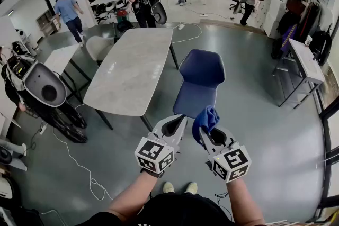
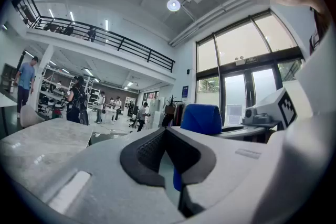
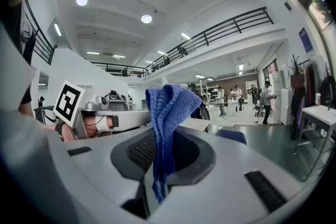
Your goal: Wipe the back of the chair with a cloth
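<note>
A blue chair (image 1: 200, 79) stands on the grey floor just ahead of me, beside a marble-topped table (image 1: 132, 66). My right gripper (image 1: 207, 134) is shut on a blue knitted cloth (image 1: 205, 118), which sticks up past the jaws above the chair's near edge. In the right gripper view the cloth (image 3: 168, 113) is pinched between the dark pads of the right gripper (image 3: 160, 152) and stands upright. My left gripper (image 1: 176, 124) hovers close beside it on the left, shut on nothing. The left gripper view shows its own jaws (image 2: 166, 131) together, with the cloth (image 2: 202, 118) to the right.
A white and black machine (image 1: 45, 87) with a trailing cable (image 1: 79, 166) stands left of the table. A white desk (image 1: 307, 61) and hanging bags line the right wall. A white chair (image 1: 98, 46) sits beyond the table. Several people stand far back.
</note>
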The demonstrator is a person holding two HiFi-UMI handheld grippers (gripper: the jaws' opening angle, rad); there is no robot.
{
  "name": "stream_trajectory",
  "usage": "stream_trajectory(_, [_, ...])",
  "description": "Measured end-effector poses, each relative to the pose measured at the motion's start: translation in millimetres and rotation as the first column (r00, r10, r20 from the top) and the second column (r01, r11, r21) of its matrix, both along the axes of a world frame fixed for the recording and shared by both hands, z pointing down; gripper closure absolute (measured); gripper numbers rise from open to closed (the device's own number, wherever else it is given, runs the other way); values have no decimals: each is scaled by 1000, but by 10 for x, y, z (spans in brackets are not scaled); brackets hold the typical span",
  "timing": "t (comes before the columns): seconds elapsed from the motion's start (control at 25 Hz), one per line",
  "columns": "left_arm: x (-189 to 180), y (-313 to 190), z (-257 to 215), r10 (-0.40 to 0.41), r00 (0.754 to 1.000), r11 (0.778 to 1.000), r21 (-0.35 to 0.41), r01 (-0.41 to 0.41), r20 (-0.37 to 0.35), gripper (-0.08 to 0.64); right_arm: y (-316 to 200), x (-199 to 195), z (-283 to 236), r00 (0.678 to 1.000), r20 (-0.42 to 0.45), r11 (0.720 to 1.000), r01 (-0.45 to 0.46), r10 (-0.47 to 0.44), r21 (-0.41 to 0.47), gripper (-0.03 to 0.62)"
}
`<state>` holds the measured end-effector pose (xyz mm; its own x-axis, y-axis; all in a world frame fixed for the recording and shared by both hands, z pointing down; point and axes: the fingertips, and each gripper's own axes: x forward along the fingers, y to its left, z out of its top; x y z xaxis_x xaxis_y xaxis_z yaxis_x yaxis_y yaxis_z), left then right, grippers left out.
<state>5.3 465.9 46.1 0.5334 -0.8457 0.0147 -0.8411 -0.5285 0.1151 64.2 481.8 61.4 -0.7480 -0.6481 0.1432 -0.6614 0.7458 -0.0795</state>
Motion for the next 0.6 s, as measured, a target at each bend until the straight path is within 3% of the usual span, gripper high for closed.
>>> stream_trajectory(0.4, [62,16,-3,7,1000,1000,-1,-7,-1,552,13,42,-3,1000,2,1000,1,-1,0,528])
stream_trajectory(0.6, [10,24,23,-1,1000,1000,-8,1,-11,551,-5,89,-26,997,79,999,1,3,-40,525])
